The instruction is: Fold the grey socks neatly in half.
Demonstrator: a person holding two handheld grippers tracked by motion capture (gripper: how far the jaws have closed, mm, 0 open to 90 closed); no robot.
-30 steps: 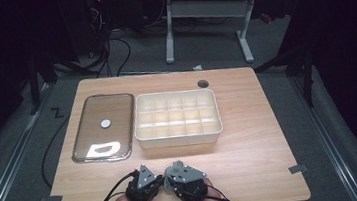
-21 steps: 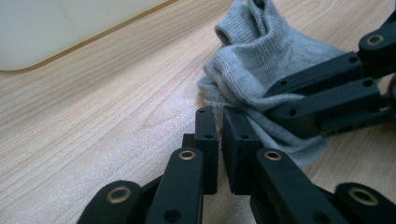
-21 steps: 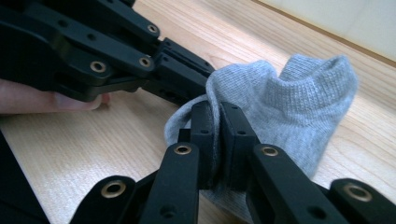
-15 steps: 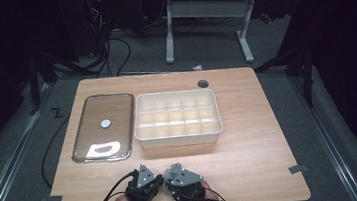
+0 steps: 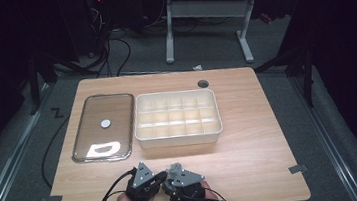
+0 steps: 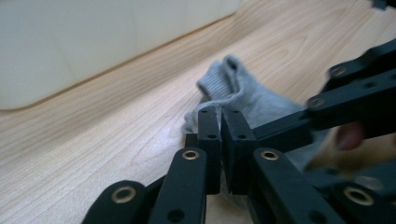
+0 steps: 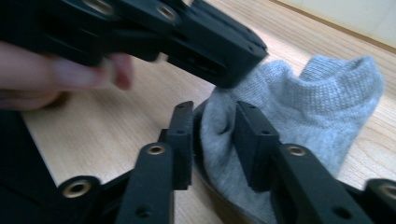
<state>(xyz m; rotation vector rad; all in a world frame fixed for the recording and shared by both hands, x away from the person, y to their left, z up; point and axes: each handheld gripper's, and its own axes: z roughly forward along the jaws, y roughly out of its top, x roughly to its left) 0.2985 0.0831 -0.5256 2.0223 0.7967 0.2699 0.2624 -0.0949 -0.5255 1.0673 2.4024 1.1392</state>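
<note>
Two grippers meet over a grey sock at the table's near edge

Left gripper clenched on the sock's edge; right gripper parted around a fold; hands barely shifted in the last second, so grasping seems underway; wooden table holds a compartment tray and a lid; room dark.

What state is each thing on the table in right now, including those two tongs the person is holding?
Small grey knitted ankle sock: lying crumpled on the wooden table, between both tongs.
Left tongs: jaws nearly closed, pinching the sock's edge.
Right tongs: jaws part open around a fold of sock.
White plastic divided box: uncovered, compartments look empty.
Clear flat lid: lying flat beside the box, off it.
</note>
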